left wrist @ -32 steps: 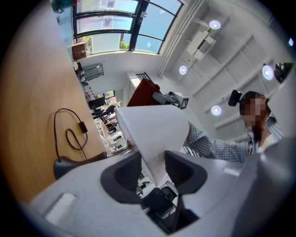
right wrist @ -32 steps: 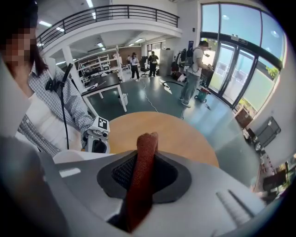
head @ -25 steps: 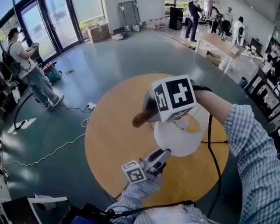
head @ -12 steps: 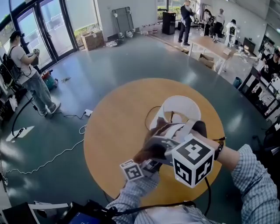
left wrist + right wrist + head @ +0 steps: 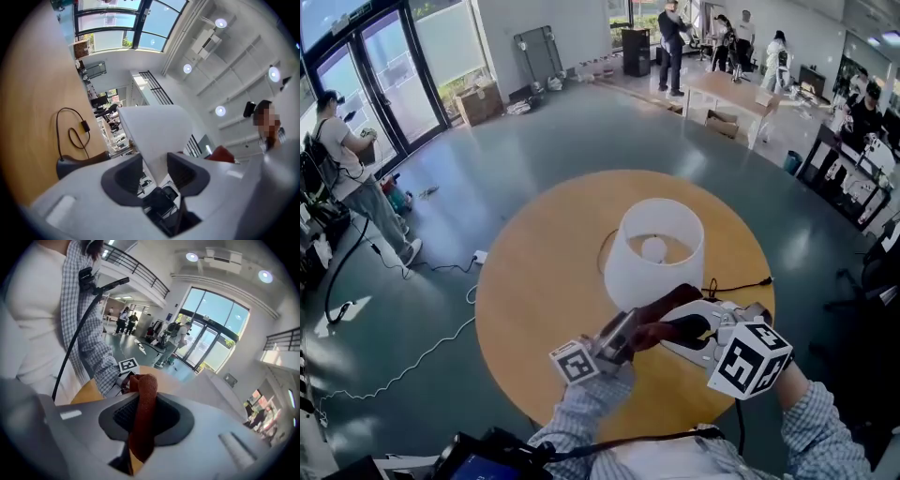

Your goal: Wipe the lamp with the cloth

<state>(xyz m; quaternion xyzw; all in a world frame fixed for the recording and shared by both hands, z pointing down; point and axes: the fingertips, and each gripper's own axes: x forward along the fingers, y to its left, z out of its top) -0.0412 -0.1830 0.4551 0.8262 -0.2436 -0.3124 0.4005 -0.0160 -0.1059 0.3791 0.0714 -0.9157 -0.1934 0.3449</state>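
- Right tongs (image 5: 146,422) are clenched on the cloth (image 5: 143,397), a rust-brown strip poking past the tips, close to the lamp's near side.
- Left tongs (image 5: 157,165) are clamped on the lower edge of the shade (image 5: 154,126), with the white wall between the pads.
- Lamp (image 5: 647,281) sits mid-desk (image 5: 534,300), bulb (image 5: 653,248) showing through the open top.
- Black cord (image 5: 741,284) lies on the desk to the right.

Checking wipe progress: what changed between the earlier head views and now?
The right gripper, shut on the brown cloth, swept from above the lamp toward the person, down to the shade's near lower edge. The left gripper kept its hold on the shade's bottom rim; the lamp stayed on the table.
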